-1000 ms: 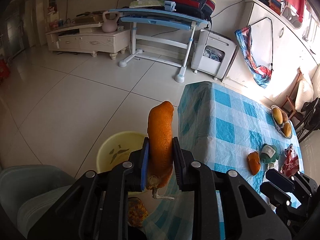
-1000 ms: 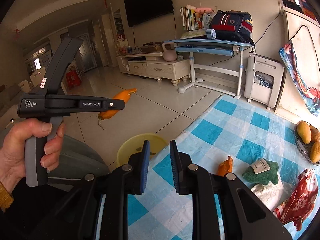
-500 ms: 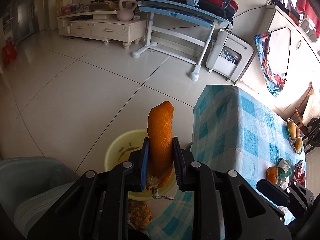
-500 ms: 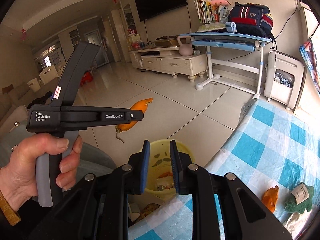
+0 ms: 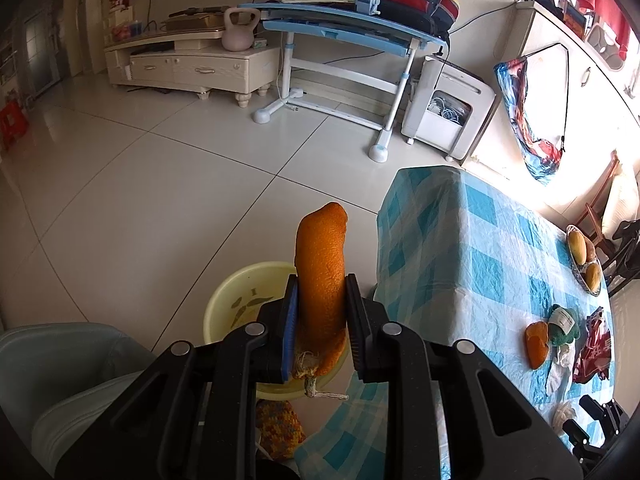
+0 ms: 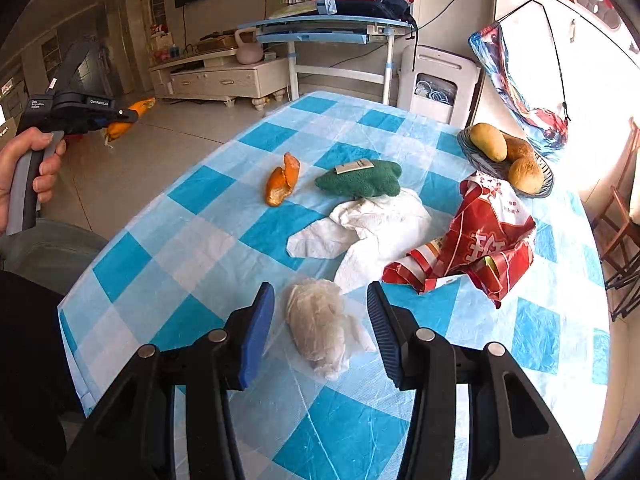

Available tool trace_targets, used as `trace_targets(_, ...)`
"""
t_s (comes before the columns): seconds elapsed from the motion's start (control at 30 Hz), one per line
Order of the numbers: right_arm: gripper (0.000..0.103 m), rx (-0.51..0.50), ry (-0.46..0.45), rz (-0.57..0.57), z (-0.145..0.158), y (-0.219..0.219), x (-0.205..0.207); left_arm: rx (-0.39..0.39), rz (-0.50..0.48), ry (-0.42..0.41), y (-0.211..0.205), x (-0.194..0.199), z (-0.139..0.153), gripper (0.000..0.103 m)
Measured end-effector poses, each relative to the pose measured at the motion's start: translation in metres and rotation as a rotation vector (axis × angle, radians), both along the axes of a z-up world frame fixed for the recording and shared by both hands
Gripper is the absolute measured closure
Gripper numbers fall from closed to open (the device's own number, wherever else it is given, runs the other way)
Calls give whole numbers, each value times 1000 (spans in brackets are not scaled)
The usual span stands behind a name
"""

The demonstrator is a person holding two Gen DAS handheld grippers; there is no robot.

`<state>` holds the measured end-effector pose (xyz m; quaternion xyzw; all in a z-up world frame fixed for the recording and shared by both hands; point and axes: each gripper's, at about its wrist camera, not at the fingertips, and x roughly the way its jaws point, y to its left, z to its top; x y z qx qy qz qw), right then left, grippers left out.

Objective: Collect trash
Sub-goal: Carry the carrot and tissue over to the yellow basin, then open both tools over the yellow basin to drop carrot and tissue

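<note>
Orange peels: 2, one held [image 5: 321,264], one on tablecloth [image 6: 282,180]. Yellow basin [image 5: 236,300]: 1. Crumpled tissue wad [image 6: 322,332]: 1. White napkin [image 6: 372,220]: 1. Green plush [image 6: 360,179]: 1. Red wrapper [image 6: 480,236]: 1. Fruit basket [image 6: 474,156] at 1 o'clock: 1, w/ 3 mangoes. Grippers: 2.

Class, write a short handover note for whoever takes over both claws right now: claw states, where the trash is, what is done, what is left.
Left claw: shut on the long orange peel strip, above the yellow plastic basin on the floor; not dropped yet.
Right claw: open, straddling the crumpled white tissue wad on the blue checked tablecloth.
Left on the table: curled orange peel piece, white paper napkin, red printed wrapper.
</note>
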<state>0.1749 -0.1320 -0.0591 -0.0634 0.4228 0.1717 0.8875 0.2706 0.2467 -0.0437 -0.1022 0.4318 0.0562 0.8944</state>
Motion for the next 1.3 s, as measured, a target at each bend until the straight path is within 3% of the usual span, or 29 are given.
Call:
trace_targets(0.03, 55, -3, 8, -4, -4, -1, 2, 5, -1, 1, -1, -1, 0, 81)
trace_targets(0.13, 72, 19, 47, 7, -15, -1, 4, 14, 6, 4, -1, -2, -1, 81)
trace_targets(0.17, 88, 17, 49, 14, -16, 0, 0, 12, 11, 4, 1, -2, -1, 81)
trace_targets(0.4, 88, 73, -13, 100, 6, 32, -2, -4, 33, -5, 9, -3, 0, 81)
trace_targets(0.77, 88, 174, -95, 311, 41, 148, 29, -38, 68, -22, 21, -6, 2, 81)
trace_targets(1.3, 88, 223, 6, 354, 17, 230, 104, -166, 175, 14, 51, 3, -21, 81)
